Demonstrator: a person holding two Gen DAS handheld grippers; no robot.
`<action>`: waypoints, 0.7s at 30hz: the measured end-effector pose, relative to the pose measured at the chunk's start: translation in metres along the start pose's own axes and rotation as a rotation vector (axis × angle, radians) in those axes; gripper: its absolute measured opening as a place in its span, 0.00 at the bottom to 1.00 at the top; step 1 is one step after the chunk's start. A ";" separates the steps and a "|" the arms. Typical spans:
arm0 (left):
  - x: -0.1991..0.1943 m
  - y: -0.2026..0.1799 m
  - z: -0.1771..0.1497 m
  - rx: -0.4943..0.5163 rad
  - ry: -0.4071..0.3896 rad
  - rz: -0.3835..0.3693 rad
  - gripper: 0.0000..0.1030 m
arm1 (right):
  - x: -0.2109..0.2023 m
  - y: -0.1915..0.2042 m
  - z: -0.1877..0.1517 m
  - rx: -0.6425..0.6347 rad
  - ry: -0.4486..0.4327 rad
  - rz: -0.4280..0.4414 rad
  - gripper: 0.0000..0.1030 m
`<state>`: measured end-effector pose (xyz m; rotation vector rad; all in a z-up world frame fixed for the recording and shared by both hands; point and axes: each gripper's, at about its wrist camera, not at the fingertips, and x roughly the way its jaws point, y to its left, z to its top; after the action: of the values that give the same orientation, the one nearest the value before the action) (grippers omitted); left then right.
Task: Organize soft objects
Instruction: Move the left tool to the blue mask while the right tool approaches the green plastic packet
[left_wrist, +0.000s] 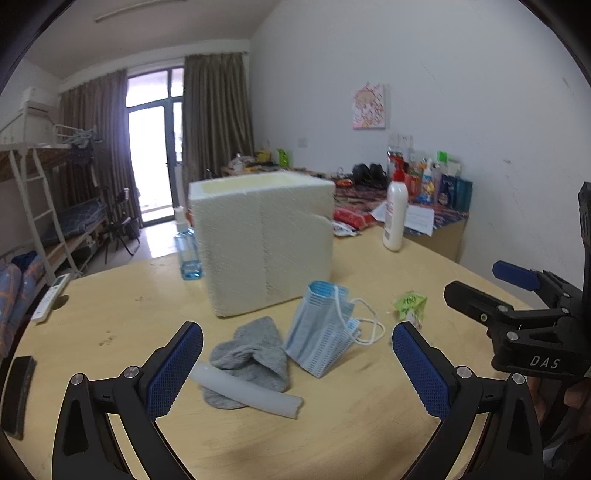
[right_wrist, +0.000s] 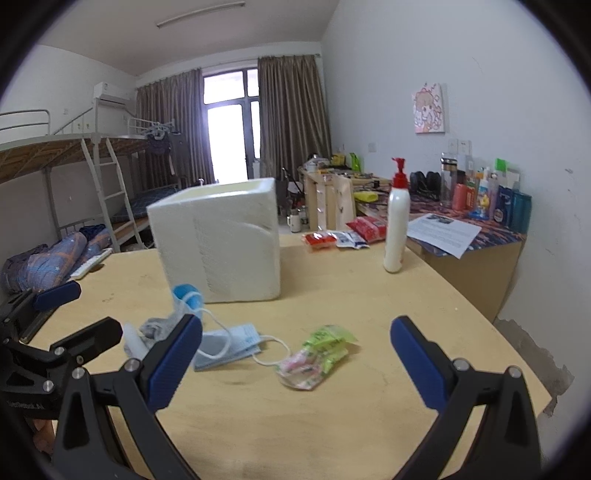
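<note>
A white foam box (left_wrist: 264, 240) with an open top stands mid-table. In front of it lie a grey sock (left_wrist: 251, 356), a pale foam tube (left_wrist: 245, 393) across the sock, and a stack of blue face masks (left_wrist: 323, 332) with white ear loops. A green snack packet (left_wrist: 410, 304) lies to the right. My left gripper (left_wrist: 297, 369) hovers open just above the sock and masks, nothing between its fingers. In the right wrist view the box (right_wrist: 221, 243), masks (right_wrist: 229, 345) and packet (right_wrist: 317, 356) show; my right gripper (right_wrist: 295, 365) is open above the packet.
A white lotion bottle (left_wrist: 395, 214) with a red pump and a blue bottle (left_wrist: 188, 251) stand behind the box. A remote (left_wrist: 50, 297) lies at the left table edge. Red packets (right_wrist: 365, 227) and papers (right_wrist: 443, 232) sit at the far right.
</note>
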<state>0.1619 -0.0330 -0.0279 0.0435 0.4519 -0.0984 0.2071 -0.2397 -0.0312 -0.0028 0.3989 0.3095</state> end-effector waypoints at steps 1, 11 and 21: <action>0.003 -0.002 0.000 0.005 0.008 -0.006 1.00 | 0.002 -0.003 -0.001 0.007 0.008 0.000 1.00; 0.045 -0.013 0.000 0.013 0.129 -0.125 1.00 | 0.018 -0.023 -0.007 0.054 0.075 -0.024 1.00; 0.080 -0.028 0.004 0.050 0.211 -0.198 1.00 | 0.035 -0.035 -0.014 0.058 0.147 -0.004 1.00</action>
<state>0.2326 -0.0680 -0.0602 0.0590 0.6642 -0.3018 0.2422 -0.2633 -0.0594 0.0308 0.5539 0.2943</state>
